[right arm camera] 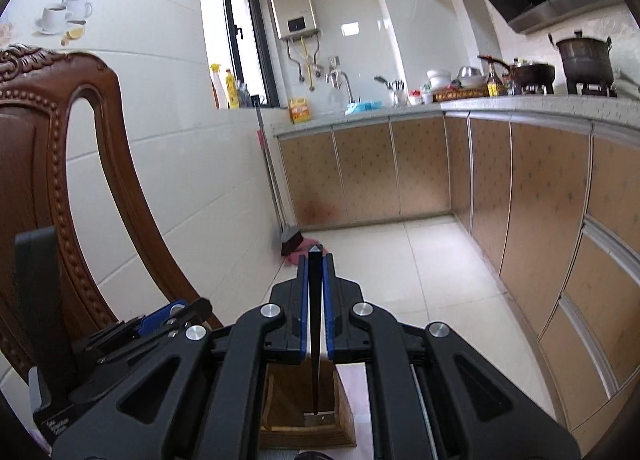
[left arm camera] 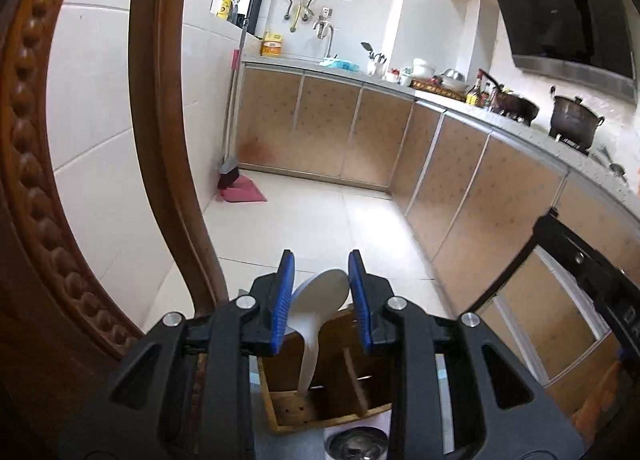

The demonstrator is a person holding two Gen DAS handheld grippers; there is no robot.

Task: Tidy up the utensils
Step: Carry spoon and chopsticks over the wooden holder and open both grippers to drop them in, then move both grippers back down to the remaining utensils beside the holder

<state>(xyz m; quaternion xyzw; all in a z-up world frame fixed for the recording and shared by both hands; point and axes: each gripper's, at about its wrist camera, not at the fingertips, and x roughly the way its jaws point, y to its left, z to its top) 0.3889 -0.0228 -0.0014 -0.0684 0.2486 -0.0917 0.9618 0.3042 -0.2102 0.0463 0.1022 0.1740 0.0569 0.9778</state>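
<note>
My left gripper (left arm camera: 321,260) is shut on a white spoon (left arm camera: 318,308), its bowl up between the blue pads and its handle reaching down into a wooden utensil holder (left arm camera: 292,416) with partitions. My right gripper (right arm camera: 316,260) is shut on a black chopstick (right arm camera: 315,324), which stands upright with its thin end down inside the wooden utensil holder (right arm camera: 344,424). The left gripper (right arm camera: 160,320) shows at the lower left of the right wrist view, and the right gripper's body (left arm camera: 588,272) shows at the right edge of the left wrist view.
A carved wooden chair back (right arm camera: 52,132) stands close on the left. A metal cup (left arm camera: 356,444) sits just in front of the holder. Kitchen cabinets (right arm camera: 520,188) and a counter with pots (right arm camera: 584,60) run along the right. A broom and dustpan (left arm camera: 236,184) lean against the tiled wall.
</note>
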